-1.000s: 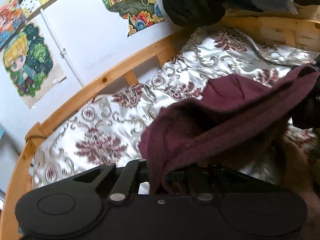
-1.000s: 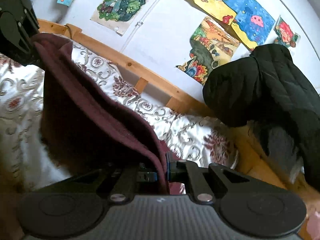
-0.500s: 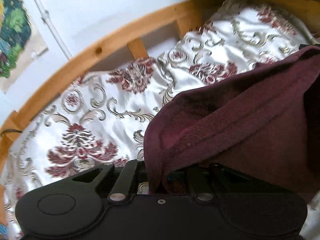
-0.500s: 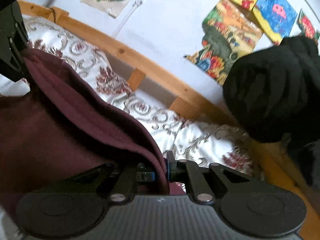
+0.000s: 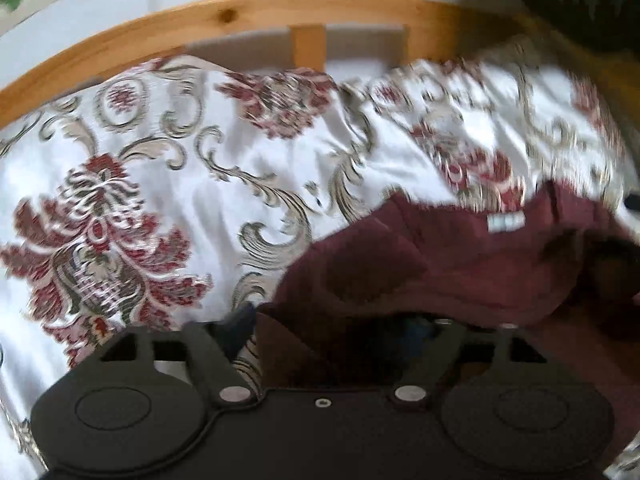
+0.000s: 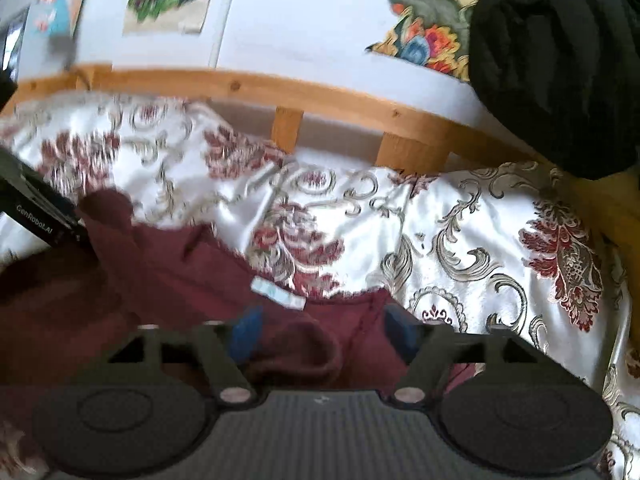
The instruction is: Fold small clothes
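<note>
Now your left gripper [image 5: 340,332] and right gripper [image 6: 324,336] have just spread their jaws wide; both stand apart, pads off the cloth. Between each pair lies the maroon garment [image 6: 168,280], rumpled and fleecy, white tag showing, on the floral bedspread [image 5: 200,184] short of the bed's wooden rail [image 6: 320,96].

Floral bedspread [image 5: 168,184], wooden rail [image 6: 320,96], posters [image 6: 424,36]

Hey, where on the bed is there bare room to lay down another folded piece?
Free: the bedspread between the maroon garment and the wooden bed rail, and the stretch right of the garment toward the black jacket. Crowded: the near side, where the garment lies spread under the left claw and right claw, both just opened, with cloth between their jaws.
</note>
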